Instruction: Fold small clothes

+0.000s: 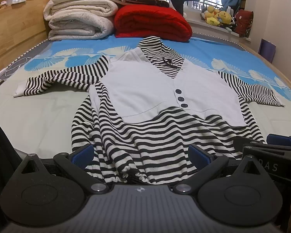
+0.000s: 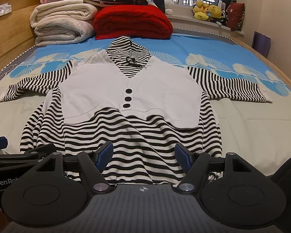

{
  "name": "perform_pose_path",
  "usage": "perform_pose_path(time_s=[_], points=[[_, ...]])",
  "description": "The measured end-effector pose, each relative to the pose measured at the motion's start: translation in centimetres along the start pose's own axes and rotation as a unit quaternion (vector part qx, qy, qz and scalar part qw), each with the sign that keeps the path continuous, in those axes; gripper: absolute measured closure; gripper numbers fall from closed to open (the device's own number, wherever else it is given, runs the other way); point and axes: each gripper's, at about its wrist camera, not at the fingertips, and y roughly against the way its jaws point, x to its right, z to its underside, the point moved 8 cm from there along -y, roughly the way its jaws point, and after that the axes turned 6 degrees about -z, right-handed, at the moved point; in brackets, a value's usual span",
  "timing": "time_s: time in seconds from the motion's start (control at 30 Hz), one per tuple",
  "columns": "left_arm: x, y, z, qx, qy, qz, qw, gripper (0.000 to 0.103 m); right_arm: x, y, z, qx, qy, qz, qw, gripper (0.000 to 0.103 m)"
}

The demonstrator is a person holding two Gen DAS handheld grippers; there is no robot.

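A small black-and-white striped top (image 1: 145, 136) with a white vest panel and three dark buttons lies face up on the bed, sleeves spread to both sides, hood at the far end. It also shows in the right wrist view (image 2: 130, 136). My left gripper (image 1: 141, 155) is open, its blue pads either side of the bunched bottom hem. My right gripper (image 2: 143, 157) is open over the hem a little to the right. Neither holds cloth. The right gripper shows at the right edge of the left wrist view (image 1: 271, 145).
A bed sheet (image 1: 38, 116), pale near me and blue with white fans farther off. Folded white blankets (image 1: 79, 17) and a red blanket (image 1: 151, 21) are stacked at the far end. A wooden headboard (image 1: 11, 31) runs along the left. Plush toys (image 1: 219, 15) sit on the windowsill.
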Motion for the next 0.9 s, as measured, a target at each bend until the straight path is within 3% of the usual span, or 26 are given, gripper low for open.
perform_pose_path(time_s=[0.4, 0.6, 0.77, 0.87, 0.9], points=[[0.2, 0.0, -0.2, 0.011, 0.007, 0.004, 0.9999, 0.0, 0.0, 0.0, 0.0, 0.0, -0.001, 0.0, 1.0, 0.032], [0.9, 1.0, -1.6, 0.058, 0.033, 0.036, 0.9971, 0.002, 0.4, -0.1, -0.4, 0.0, -0.008, 0.002, 1.0, 0.032], [1.5, 1.2, -1.6, 0.057, -0.003, 0.032, 0.9979, 0.014, 0.6, -0.3, -0.7, 0.004, -0.015, 0.003, 1.0, 0.032], [1.7, 1.4, -1.9, 0.044, 0.003, 0.049, 0.9979, 0.023, 0.6, -0.2, -0.8, 0.007, -0.016, 0.002, 1.0, 0.032], [1.6, 1.4, -1.8, 0.019, 0.026, 0.07, 0.997, 0.025, 0.6, -0.2, -0.8, 0.008, -0.016, 0.002, 1.0, 0.032]])
